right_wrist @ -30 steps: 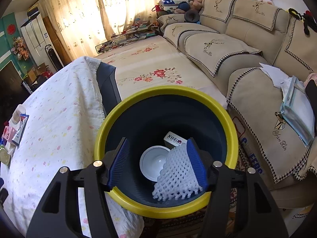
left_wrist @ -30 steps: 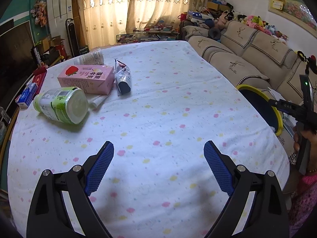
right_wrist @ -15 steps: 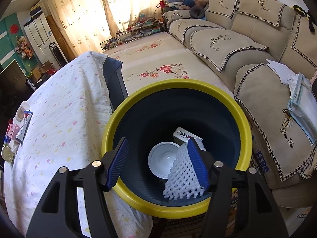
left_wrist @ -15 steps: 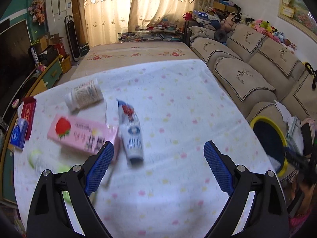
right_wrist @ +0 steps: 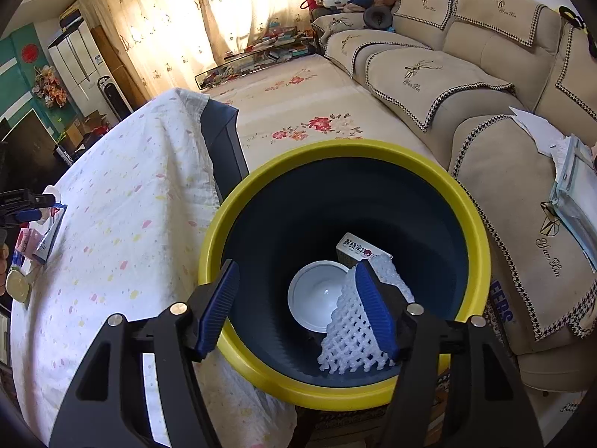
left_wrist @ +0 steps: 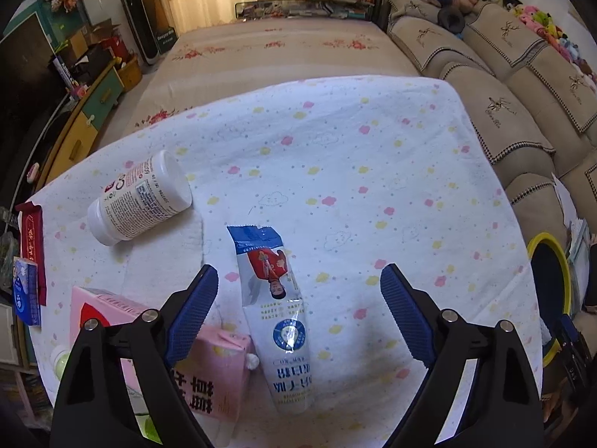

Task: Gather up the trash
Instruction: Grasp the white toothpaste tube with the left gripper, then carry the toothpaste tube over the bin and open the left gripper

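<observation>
The task looks partly done: the yellow-rimmed bin (right_wrist: 347, 392) beside the table already holds a white bowl (right_wrist: 317, 298) and a small box (right_wrist: 360, 248), and the right gripper (right_wrist: 298, 308) hangs over its mouth with jaws apart, a white foam net (right_wrist: 354, 336) clinging to its right pad, not pinched. On the spotted tablecloth (left_wrist: 373, 186) trash remains: a white bottle (left_wrist: 140, 198) far left, a pink carton (left_wrist: 209, 380) and a pouch (left_wrist: 276, 310). The left gripper (left_wrist: 298, 313), spread wide and closing, straddles the pouch without gripping it.
</observation>
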A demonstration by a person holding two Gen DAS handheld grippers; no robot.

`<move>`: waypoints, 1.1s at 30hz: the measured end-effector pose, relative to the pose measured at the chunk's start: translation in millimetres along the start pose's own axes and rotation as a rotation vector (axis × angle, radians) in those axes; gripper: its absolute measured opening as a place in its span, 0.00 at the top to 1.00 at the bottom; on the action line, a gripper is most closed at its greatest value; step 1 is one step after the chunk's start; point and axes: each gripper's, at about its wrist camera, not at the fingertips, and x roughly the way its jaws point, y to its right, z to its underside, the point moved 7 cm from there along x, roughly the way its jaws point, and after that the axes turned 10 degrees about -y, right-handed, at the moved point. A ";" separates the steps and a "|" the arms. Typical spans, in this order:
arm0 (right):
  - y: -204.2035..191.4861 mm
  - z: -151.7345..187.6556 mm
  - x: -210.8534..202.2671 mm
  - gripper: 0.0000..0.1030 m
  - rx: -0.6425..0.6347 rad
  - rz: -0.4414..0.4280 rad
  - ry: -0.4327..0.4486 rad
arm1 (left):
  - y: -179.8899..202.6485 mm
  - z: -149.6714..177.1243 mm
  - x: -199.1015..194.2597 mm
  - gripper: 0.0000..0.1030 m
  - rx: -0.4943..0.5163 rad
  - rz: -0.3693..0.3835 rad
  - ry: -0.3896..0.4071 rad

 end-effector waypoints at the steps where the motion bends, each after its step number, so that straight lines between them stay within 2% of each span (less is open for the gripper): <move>1: -0.5 0.2 0.7 0.40 -0.001 -0.002 -0.002 | 0.0 -1.2 2.4 0.19 0.001 -0.002 -0.009; 3: -1.2 0.3 1.7 0.40 -0.003 -0.006 -0.005 | 2.1 -1.9 7.6 0.22 0.001 -0.003 -0.025; 11: 0.0 1.1 4.0 0.40 0.004 -0.019 -0.011 | 20.1 -1.8 16.5 0.43 0.027 0.032 -0.078; 14: 0.1 2.0 4.5 0.40 0.005 -0.023 -0.014 | 24.2 1.4 20.9 0.47 0.024 0.031 -0.101; 18: 0.9 2.8 3.5 0.40 0.006 -0.028 -0.014 | 29.4 6.7 24.3 0.51 0.043 -0.012 -0.099; 21: 2.3 3.1 1.1 0.40 0.010 -0.032 -0.008 | 37.0 10.3 22.5 0.62 0.055 -0.020 -0.092; 33: 14.3 10.4 -24.2 0.40 0.031 -0.039 0.031 | 100.1 52.0 -11.4 0.63 0.161 0.042 -0.049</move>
